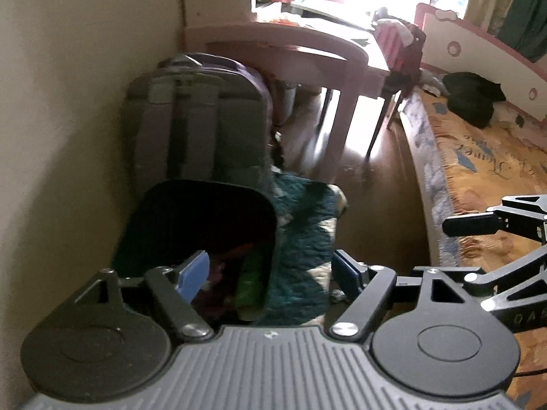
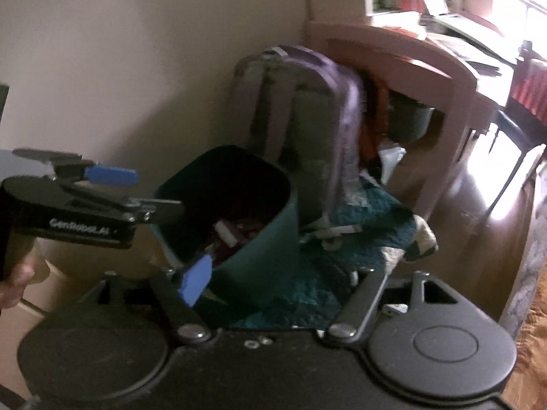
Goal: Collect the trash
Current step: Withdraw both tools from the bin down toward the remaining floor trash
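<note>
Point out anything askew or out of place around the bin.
The teal mat beside the green bin lies bunched, one corner flipped to show its pale underside. White scraps sit on it, outside the bin.

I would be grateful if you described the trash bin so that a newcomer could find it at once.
Start at the cream wall and find the grey-and-purple backpack standing against it beside the pink desk. Directly in front of the backpack, on a teal rug, stands the trash bin: dark green, open-topped, with rounded corners and litter inside.
</note>
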The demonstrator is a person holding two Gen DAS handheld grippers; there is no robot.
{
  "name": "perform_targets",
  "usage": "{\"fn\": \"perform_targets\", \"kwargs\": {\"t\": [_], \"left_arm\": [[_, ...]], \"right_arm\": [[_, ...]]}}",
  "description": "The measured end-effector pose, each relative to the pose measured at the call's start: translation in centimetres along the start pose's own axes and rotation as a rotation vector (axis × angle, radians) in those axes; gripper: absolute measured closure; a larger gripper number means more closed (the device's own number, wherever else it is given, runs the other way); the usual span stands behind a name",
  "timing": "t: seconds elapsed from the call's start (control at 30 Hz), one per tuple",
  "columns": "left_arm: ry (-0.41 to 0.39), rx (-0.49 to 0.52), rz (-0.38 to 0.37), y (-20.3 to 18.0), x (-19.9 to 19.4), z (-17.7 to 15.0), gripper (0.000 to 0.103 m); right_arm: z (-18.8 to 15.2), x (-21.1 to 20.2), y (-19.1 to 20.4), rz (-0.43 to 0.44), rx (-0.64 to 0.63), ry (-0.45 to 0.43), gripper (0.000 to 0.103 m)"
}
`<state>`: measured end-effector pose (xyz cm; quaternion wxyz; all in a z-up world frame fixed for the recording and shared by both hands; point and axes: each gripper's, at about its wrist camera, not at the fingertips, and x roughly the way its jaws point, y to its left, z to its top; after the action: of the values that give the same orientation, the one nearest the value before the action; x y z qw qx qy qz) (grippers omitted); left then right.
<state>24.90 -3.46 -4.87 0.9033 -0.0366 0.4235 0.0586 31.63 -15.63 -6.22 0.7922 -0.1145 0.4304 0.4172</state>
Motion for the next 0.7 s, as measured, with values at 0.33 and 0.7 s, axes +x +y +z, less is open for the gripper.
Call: {"fn": "perform_targets", "kwargs": {"t": [0.33,0.7], "left_arm": [[0.078,-0.149,-0.040,-9.9,11.9,0.1,0.020],[0.211,-0.236,0.007,-19.4,32.8,-5.0,0.003]], "right_arm": [[-4.3,1.7,-15.3,-0.025,-0.026,0.018,0.001],[-10.9,16.9,-33.2,-0.016,-0.052,0.210,0.000]]}}
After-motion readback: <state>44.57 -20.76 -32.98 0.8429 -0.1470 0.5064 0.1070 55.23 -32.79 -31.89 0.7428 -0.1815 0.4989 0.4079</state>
